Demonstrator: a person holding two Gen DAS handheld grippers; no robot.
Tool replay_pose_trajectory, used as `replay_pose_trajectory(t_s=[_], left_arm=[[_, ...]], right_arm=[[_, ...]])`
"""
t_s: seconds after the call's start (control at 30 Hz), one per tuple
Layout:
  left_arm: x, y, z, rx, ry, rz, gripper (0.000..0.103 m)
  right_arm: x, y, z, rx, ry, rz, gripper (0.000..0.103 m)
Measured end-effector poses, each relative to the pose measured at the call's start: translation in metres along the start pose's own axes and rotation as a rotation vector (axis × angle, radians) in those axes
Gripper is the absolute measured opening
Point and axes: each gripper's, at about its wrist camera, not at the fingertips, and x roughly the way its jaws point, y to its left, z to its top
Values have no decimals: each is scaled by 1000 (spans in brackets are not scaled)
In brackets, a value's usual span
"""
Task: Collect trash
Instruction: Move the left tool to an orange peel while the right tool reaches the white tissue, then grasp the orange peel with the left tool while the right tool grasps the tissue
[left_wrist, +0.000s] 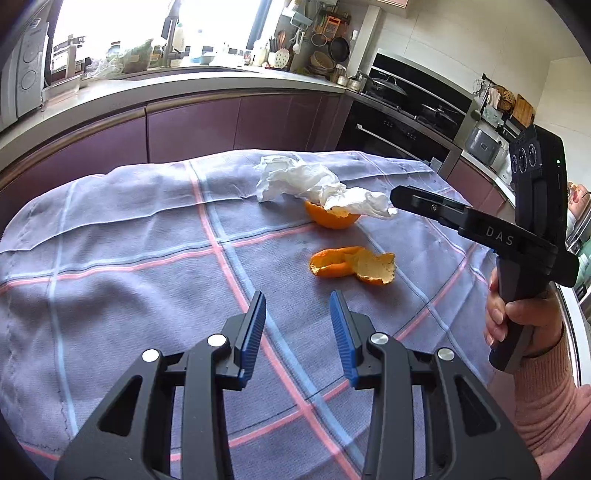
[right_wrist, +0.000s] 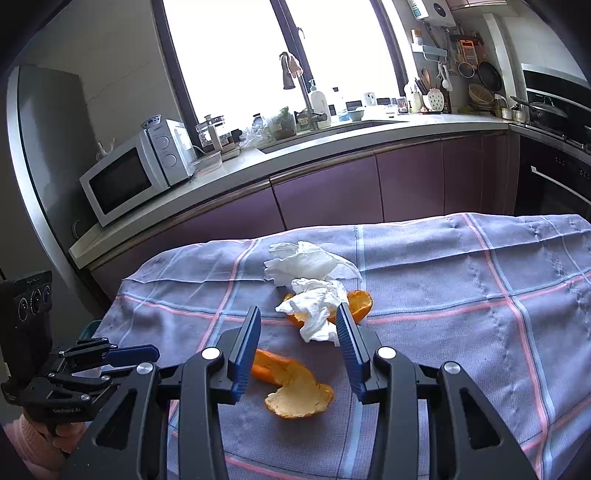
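On a table draped in a lilac cloth checked with pink and pale blue lines (left_wrist: 147, 258), the trash lies waiting to be collected. The left gripper (left_wrist: 297, 306), black with ribbed blue pads, is held low over bare cloth, its jaws parted and nothing between them. Just ahead of it lies a flat, torn strip of orange peel (left_wrist: 351, 266), pale pith turned up. Beyond that a cupped half of orange peel (left_wrist: 332, 219) sits under a crumpled white paper tissue (left_wrist: 317, 184), which drapes over its rim and trails back across the cloth. At the right, the right gripper (right_wrist: 297, 321) is carried in a hand (left_wrist: 517, 314) in a pink ribbed sleeve; its jaws stand apart and empty, with the loose end of the tissue seen between its tips in its own view, though contact cannot be made out.

The step in hand is judged to be a first grasp on the tissue. It would best be taken at the bunched middle, not the thin tail, so the sheet is lifted whole and the peel cup beneath is not tipped. The flat strip could be pinched at its raised edge. No bin is seen.
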Motion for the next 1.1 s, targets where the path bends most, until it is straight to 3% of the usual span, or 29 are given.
replay_pose_trajectory(t_s=[0.47,0.6,0.63,1.1], left_arm=[[74,-14,26,7,94,-19,36],[88,-18,26,-1,121,-33,33],[91,-18,27,-2,128,-32,28],[83,-14,27,-54,112,-101,14]], right_arm=[[32,-13,-1,55,63,35,38],[34,-17,-2,62,71,52,20],[35,-17,-2,62,75,56,15],[10,-22,-4,75,15,91,8]])
